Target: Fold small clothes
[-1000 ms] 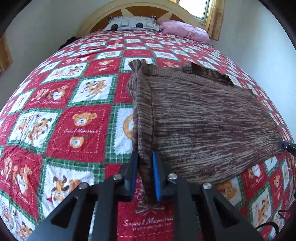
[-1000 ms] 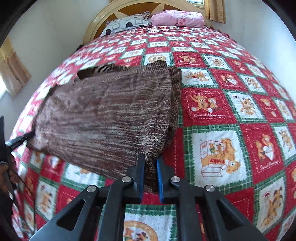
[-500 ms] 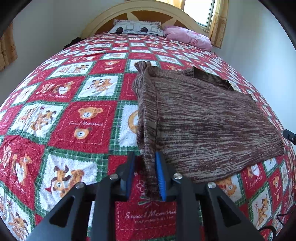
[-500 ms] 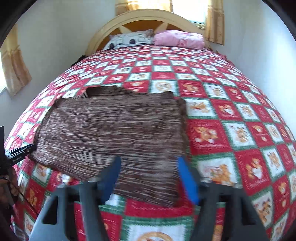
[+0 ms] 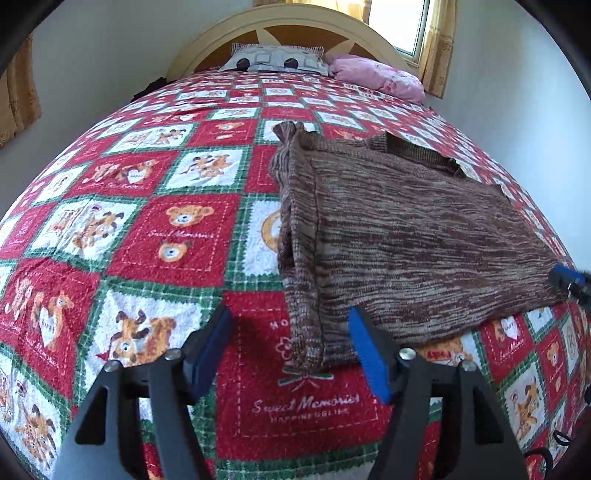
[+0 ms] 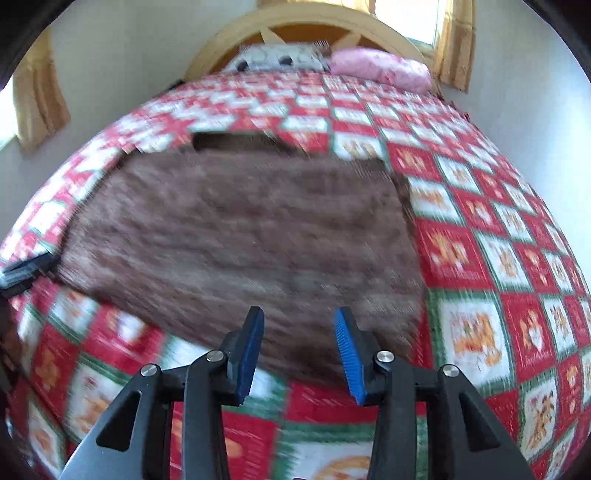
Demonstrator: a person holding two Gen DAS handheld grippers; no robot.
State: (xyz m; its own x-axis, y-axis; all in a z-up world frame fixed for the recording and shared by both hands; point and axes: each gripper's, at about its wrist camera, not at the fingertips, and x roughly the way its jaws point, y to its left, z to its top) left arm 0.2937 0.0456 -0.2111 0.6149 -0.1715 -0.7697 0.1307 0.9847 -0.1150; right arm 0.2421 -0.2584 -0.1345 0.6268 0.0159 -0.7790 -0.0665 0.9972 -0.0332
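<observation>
Across the middle of the bed, a brown knitted sweater (image 5: pixel 413 236) lay flat on the red-and-green teddy-bear quilt (image 5: pixel 177 236), one sleeve folded in along its near-left edge, its dark neckband toward the headboard (image 5: pixel 280 26). Judged from that, the next fold would go best if both near corners were gripped evenly and carried together, so the loose knit would not bunch or drag the tucked sleeve out. The left tongs (image 5: pixel 290 354) pointed steeply down over the sleeve's cuff, jaws spreading and released, the cuff lying between them unpressed. The right tongs (image 6: pixel 299 350) angled down likewise above the sweater's near hem, jaws narrowing with nothing gripped; heavy blur marked that view. Grey and pink pillows (image 5: pixel 376 74) sat beyond.
</observation>
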